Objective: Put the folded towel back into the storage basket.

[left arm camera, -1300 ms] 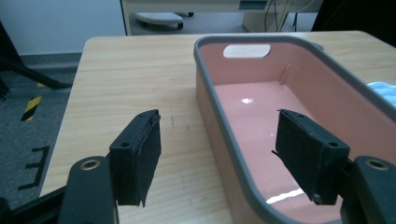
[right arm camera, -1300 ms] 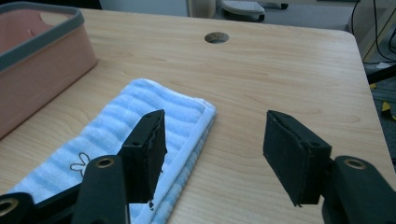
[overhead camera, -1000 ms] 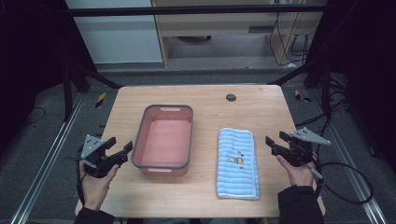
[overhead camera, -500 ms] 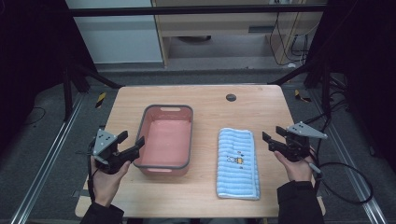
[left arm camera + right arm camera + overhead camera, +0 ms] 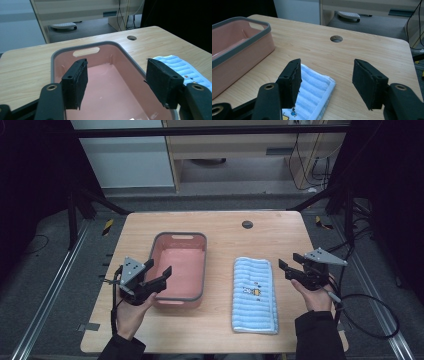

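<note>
My left tongs (image 5: 157, 276) hang wide over the near corner of the empty pink bin (image 5: 180, 265); my right tongs (image 5: 292, 267), also wide, sit just beside the folded blue towel (image 5: 254, 295). Probably I'm approaching; next, grip the towel's edge.

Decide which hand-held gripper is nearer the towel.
Right. The right hand-held gripper hovers just off the towel's right edge; the left hand-held gripper is across the tub, at its left rim.

Both hands reach in from below, the left black two-jaw tool (image 5: 157, 274) and the right black two-jaw tool (image 5: 290, 263) each held level, jaws spread wide.
</note>
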### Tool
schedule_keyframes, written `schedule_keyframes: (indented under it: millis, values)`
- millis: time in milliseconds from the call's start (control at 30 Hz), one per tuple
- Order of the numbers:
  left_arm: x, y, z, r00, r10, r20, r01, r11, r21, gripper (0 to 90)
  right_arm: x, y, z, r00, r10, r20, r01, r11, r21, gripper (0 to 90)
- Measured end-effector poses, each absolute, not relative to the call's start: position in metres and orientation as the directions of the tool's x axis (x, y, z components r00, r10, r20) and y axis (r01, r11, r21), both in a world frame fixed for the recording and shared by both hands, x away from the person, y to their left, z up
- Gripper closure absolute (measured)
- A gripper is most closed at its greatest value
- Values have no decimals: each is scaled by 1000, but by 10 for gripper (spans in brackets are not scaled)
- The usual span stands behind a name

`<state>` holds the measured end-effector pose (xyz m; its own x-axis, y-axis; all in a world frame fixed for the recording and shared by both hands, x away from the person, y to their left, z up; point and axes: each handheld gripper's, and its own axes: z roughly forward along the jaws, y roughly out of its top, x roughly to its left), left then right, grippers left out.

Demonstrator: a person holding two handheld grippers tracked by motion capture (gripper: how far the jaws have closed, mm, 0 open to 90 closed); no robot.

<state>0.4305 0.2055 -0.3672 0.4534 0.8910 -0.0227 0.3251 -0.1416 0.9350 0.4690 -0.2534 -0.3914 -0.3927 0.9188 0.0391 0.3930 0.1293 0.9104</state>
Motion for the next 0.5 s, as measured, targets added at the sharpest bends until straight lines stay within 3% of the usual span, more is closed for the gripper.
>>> schedule_keyframes:
  millis: [500]
  values:
    - [432,157,-378,533,846,-22,328,-183,927,347,479,-249,-392,-396,918,28,393,142,909,388]
